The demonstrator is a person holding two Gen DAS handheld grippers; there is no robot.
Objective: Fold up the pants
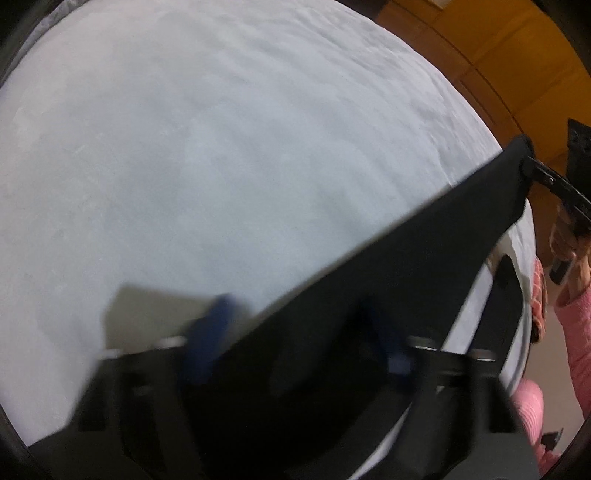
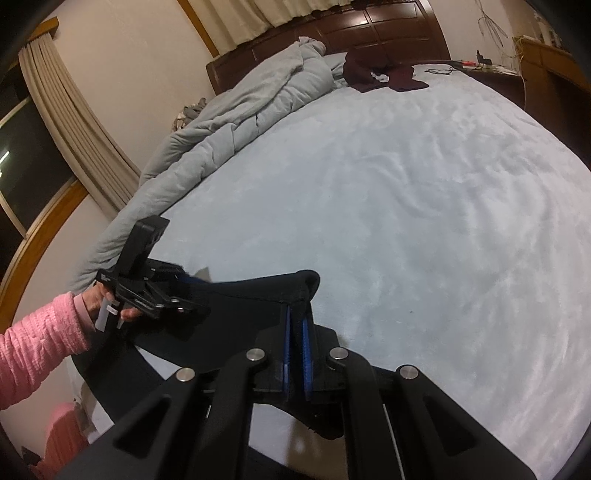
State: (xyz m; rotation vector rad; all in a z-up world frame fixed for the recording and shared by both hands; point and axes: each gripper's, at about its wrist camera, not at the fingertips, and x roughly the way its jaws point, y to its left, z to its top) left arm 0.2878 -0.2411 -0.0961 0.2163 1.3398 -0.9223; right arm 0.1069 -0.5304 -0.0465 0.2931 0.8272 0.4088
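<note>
Jaws of the right gripper are seen pressed nearly together on a corner of the black pants, the cloth pinched between the blue pads. The left gripper is blurred in its own view; black cloth is draped across its blue fingers, and from the right wrist view its jaws appear closed on the other end of the same edge. The pants are held stretched between both grippers, raised above the light blue bed, with the remainder hanging over the near edge. A rumpled grey duvet is piled along the far left side, and dark clothes are laid near the wooden headboard.
</note>
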